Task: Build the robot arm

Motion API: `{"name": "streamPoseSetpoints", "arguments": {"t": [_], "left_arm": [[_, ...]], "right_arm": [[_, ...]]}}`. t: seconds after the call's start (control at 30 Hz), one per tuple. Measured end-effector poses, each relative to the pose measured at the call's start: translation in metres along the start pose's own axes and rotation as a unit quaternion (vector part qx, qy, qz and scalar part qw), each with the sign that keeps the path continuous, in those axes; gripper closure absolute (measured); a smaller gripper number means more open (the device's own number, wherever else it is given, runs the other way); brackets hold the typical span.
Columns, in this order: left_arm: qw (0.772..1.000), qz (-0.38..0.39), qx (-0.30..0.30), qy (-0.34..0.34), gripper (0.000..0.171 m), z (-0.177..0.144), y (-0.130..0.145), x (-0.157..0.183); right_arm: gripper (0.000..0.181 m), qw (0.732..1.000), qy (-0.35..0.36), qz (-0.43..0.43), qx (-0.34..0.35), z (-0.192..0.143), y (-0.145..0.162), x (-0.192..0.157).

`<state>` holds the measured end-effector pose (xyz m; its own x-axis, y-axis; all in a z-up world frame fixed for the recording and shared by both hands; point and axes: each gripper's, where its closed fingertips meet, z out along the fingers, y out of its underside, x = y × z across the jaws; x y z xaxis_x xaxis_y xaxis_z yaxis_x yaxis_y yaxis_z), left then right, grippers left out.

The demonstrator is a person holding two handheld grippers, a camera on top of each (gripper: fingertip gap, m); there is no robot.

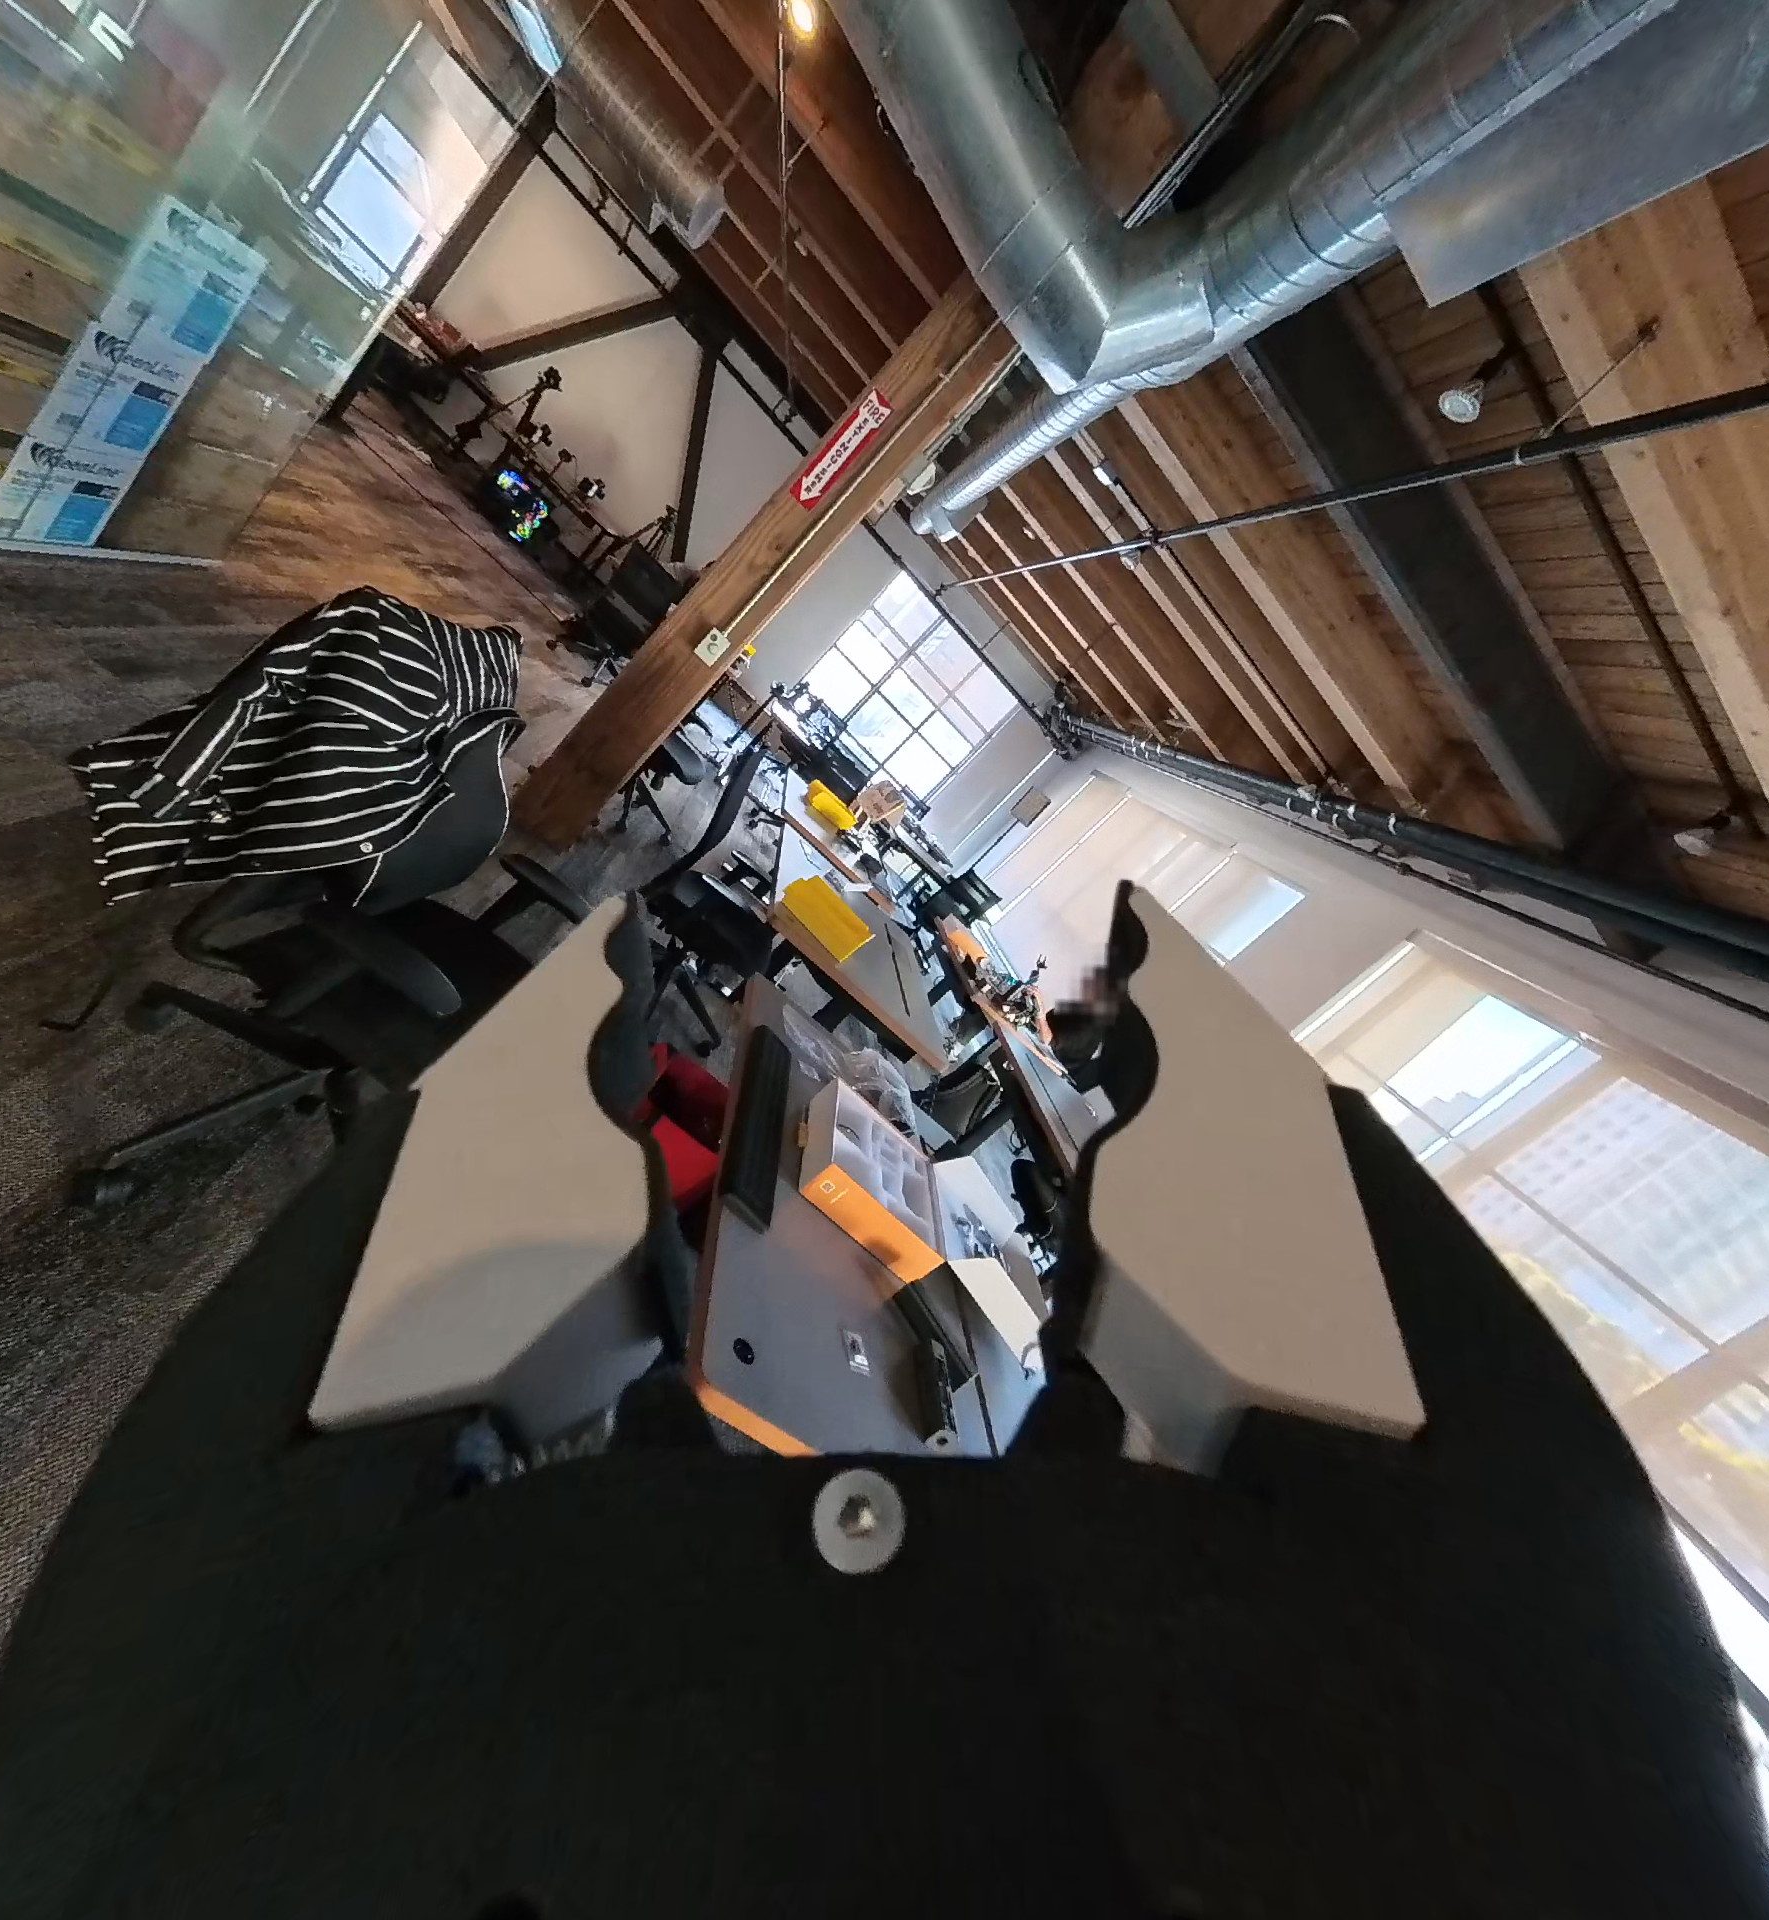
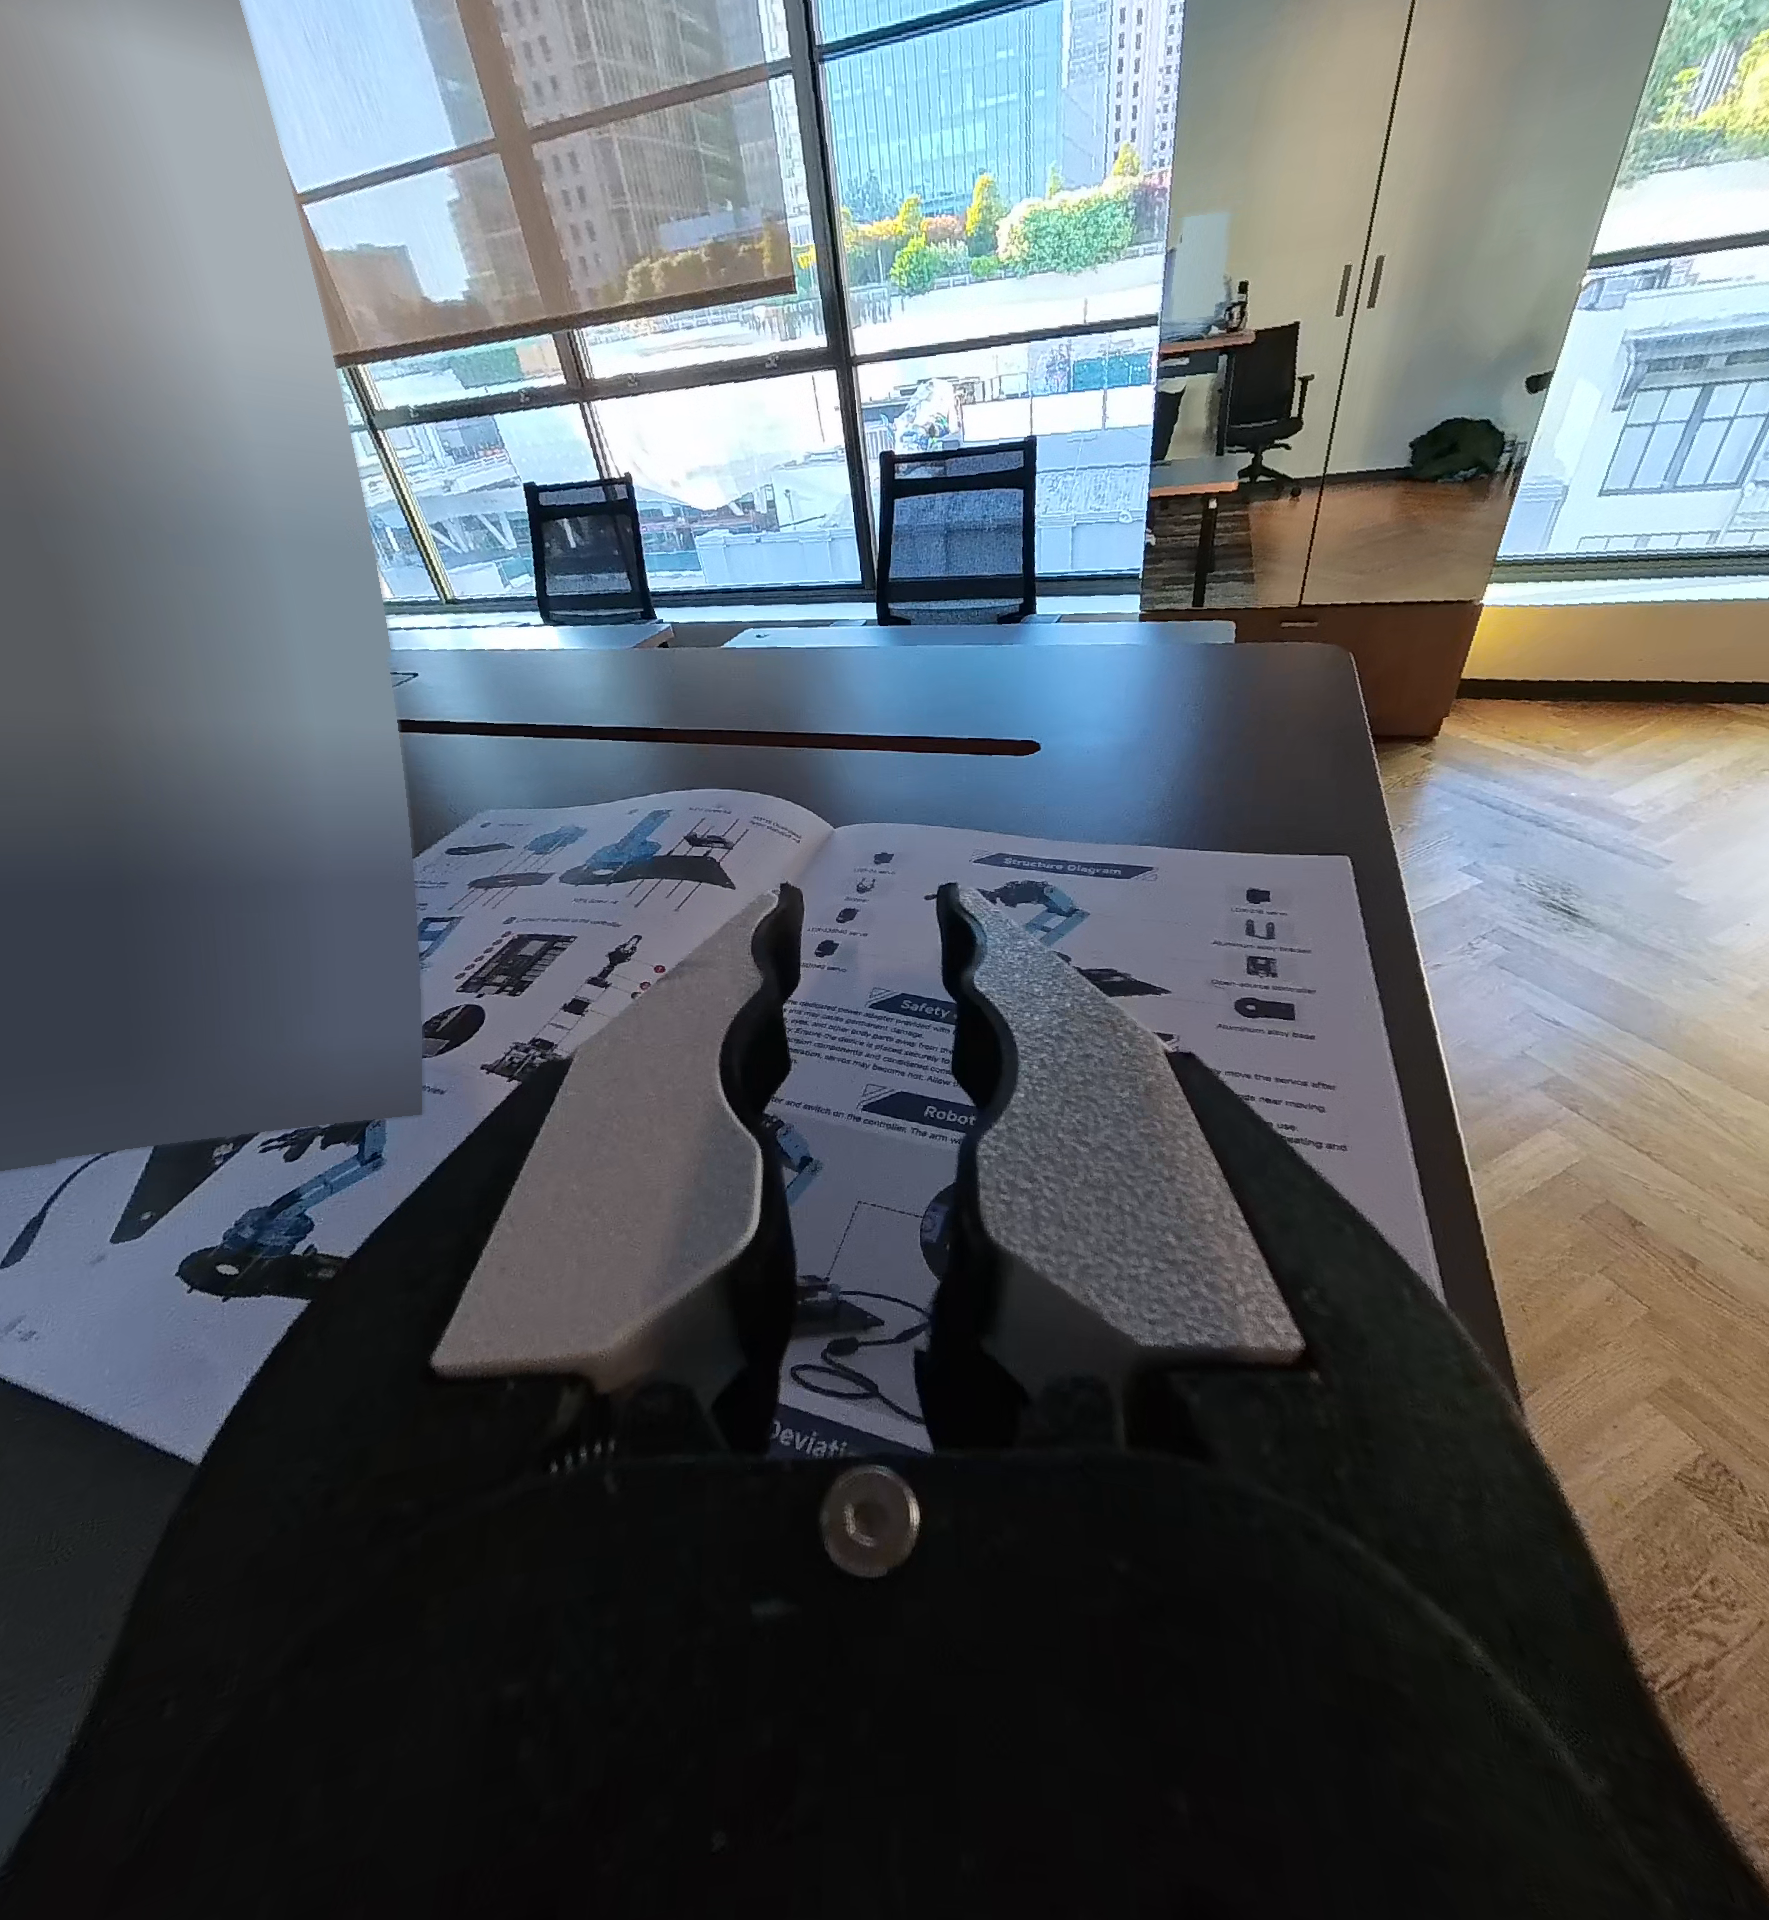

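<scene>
My right gripper (image 2: 864, 902) is open and empty. It hovers low over an open printed booklet (image 2: 1088, 935) with blue and black diagrams, which lies flat on a dark table (image 2: 1119, 707). The fingertips sit above the booklet's centre fold. My left gripper (image 1: 875, 914) is open wide and empty. It is held up in the air and rolled sideways, pointing down a long room. Nothing is between its fingers; a grey desk (image 1: 807, 1340) with a black keyboard (image 1: 760, 1122) and an orange-edged box (image 1: 864, 1195) lies far beyond them.
In the right wrist view two mesh chairs (image 2: 953, 530) stand behind the table at large windows, a cabinet (image 2: 1379, 312) is at the right, and wood floor (image 2: 1607, 987) runs along the table's right edge. In the left wrist view an office chair with a striped garment (image 1: 308, 748) stands on carpet. Left tips to right tips: about 115 centimetres.
</scene>
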<state>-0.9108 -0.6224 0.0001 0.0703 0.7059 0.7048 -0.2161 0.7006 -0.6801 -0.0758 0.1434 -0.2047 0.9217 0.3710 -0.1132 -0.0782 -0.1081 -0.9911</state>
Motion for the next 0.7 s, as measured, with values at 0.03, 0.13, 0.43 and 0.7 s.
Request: {"name": "streamPoseSetpoints", "arguments": {"t": [0.03, 0.13, 0.43, 0.7], "left_arm": [[1.000, 0.000, -0.002, 0.001, 0.085, 0.001, 0.002, 0.001], [1.000, -0.001, -0.006, 0.004, 0.085, 0.002, 0.006, 0.003], [0.999, 0.004, -0.029, 0.015, 0.085, 0.010, 0.022, 0.004], [0.995, 0.038, -0.086, 0.008, 0.085, 0.013, 0.062, -0.049]], "right_arm": [[0.157, 1.000, 0.000, 0.001, 0.000, 0.000, 0.000, 0.000], [0.157, 1.000, -0.001, 0.001, -0.001, 0.000, 0.000, 0.000], [0.157, 1.000, -0.001, -0.010, 0.003, -0.003, -0.006, -0.002], [0.158, 0.995, 0.033, -0.095, 0.021, -0.009, -0.022, 0.000]]}}
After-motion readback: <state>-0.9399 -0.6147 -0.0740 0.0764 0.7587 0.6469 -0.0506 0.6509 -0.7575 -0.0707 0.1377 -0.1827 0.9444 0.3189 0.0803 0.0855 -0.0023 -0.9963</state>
